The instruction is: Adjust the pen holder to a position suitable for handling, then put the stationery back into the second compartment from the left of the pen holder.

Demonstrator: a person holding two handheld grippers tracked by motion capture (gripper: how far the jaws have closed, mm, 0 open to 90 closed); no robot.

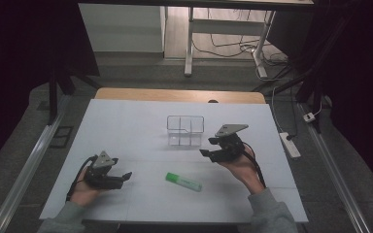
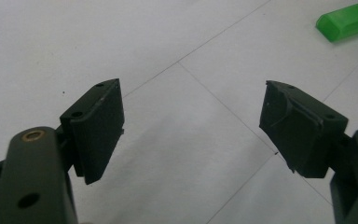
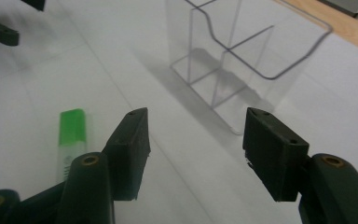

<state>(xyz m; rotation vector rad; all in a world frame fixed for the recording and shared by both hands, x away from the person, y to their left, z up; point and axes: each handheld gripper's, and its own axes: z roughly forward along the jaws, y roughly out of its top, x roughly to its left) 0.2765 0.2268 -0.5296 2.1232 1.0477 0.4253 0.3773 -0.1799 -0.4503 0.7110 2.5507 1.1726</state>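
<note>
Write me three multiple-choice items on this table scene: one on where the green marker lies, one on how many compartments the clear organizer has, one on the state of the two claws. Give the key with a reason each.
1. Where does the green marker lie?
A. inside the clear organizer
B. flat on the white table, between the two hands
C. held in the right claw

2. How many compartments does the clear organizer show?
A. one
B. three
C. six

3. How do the left claw and the right claw stand?
A. both open and empty
B. both shut
C. left shut on the marker

Key: 1 B, the high view shows it lying on the table nearer the person than the organizer; 2 B, its dividers mark off three sections; 3 A, each gripper view shows its jaws spread with bare table between.
</note>
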